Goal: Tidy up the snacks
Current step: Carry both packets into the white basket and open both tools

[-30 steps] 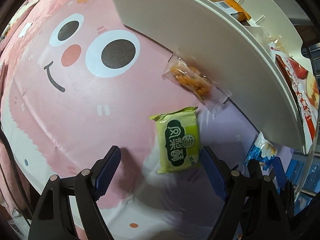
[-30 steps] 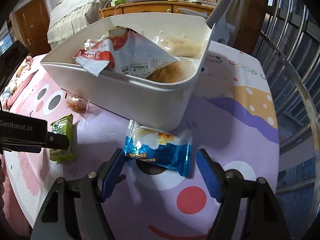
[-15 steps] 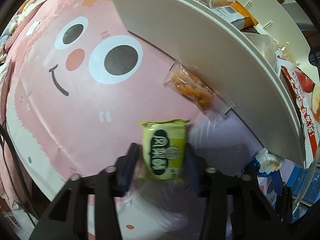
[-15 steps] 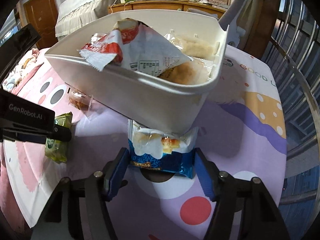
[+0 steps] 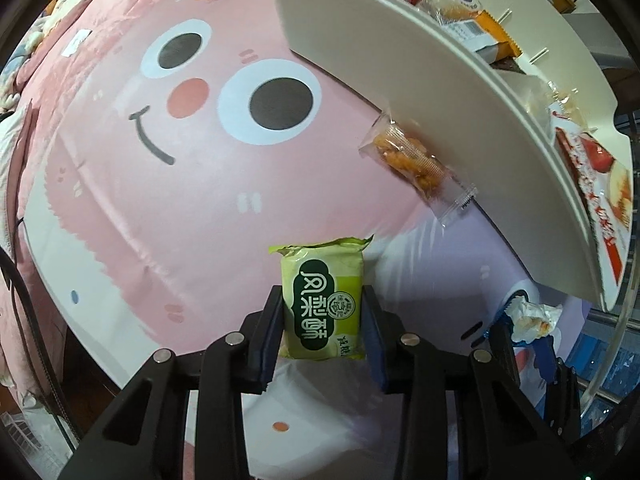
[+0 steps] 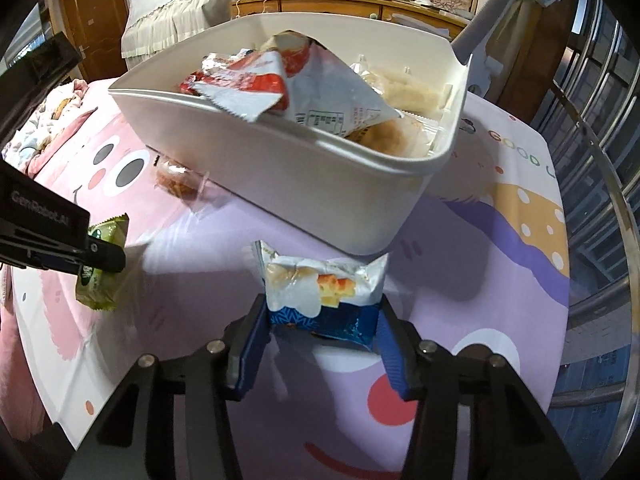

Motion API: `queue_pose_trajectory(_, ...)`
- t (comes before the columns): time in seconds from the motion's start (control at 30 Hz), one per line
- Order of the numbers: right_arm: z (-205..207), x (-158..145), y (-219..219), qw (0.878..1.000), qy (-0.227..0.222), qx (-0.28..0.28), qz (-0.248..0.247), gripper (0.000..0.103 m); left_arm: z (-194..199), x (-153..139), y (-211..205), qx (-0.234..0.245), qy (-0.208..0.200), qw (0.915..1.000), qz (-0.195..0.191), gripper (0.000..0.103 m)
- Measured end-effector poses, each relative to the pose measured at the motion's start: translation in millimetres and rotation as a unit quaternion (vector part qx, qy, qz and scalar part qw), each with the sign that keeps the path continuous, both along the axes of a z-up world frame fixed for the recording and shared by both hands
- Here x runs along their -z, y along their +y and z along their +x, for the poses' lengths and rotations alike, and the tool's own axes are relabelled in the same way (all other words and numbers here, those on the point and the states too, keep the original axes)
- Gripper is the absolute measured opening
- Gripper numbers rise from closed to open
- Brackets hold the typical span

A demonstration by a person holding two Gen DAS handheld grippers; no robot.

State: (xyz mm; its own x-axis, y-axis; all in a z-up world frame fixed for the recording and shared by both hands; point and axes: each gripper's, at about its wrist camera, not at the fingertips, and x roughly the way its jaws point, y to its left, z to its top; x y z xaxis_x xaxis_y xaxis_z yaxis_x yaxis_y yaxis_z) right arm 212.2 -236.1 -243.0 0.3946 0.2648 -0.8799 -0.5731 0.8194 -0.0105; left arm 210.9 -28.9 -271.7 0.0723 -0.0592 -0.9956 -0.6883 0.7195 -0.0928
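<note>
The left gripper [image 5: 323, 320] points down at the table, and its two dark fingers [image 5: 272, 332] squeeze the sides of a green snack pack [image 5: 323, 304]; the jaws are closing the last little bit, with the pack clamped tight between them. The pack stands up between the pads, and its crimped top pokes out past the tips. The right gripper [image 6: 322, 332] is tilted down too. A blue and white snack pack [image 6: 324, 300] sits between its blue pads [image 6: 250, 344], and the jaws are closing in on it, with both pads touching its sides. In the right wrist view the green pack shows again at the left edge, pinched by the other gripper's black tips. Under both packs lies a cartoon cloth [image 5: 160, 208], pink with big round eyes and a smile on one part and purple on the other. A little farther out, a clear packet with orange bits [image 5: 412, 164] lies flat on the cloth, right beside the wall of a white bin [image 6: 320, 192]. The bin sits on the cloth, just past the blue and white pack. Inside it are more snacks, with a big red and white bag [image 6: 288, 80] on top. Far behind the bin stands a wooden dresser [image 6: 340, 4].
</note>
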Motion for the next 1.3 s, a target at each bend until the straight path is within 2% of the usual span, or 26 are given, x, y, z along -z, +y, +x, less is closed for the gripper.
queue_pose_trajectory(0.17, -13, -13, 3, 1.0, 0.0, -0.004, 0.01, 0.051, -2, -15, 10, -0.005, -0.006, 1.0, -0.005, 0.035)
queue_pose_trajectory(0.33, -24, -32, 9, 0.999, 0.0, -0.018, 0.029, 0.051, -8, -43, 17, -0.005, -0.019, 0.9998, -0.006, 0.035)
queue_pose_trajectory(0.53, -31, -58, 18, 0.998, -0.001, -0.018, 0.066, 0.051, -28, -75, 29, 0.017, -0.012, 0.9998, 0.0, 0.035)
queue_pose_trajectory(0.8, -27, -95, 35, 0.994, -0.043, -0.024, 0.1, 0.051, -38, -134, 39, 0.041, -0.042, 0.9983, 0.006, 0.035)
queue_pose_trajectory(1.0, -7, -121, 46, 0.99, -0.072, -0.009, 0.12, 0.051, -23, -176, 47, 0.075, -0.085, 0.9934, 0.019, 0.035)
queue_pose_trajectory(1.3, 18, -142, 65, 0.989, -0.106, 0.029, 0.102, 0.051, 15, -210, 64, 0.149, -0.137, 0.9792, 0.012, 0.035)
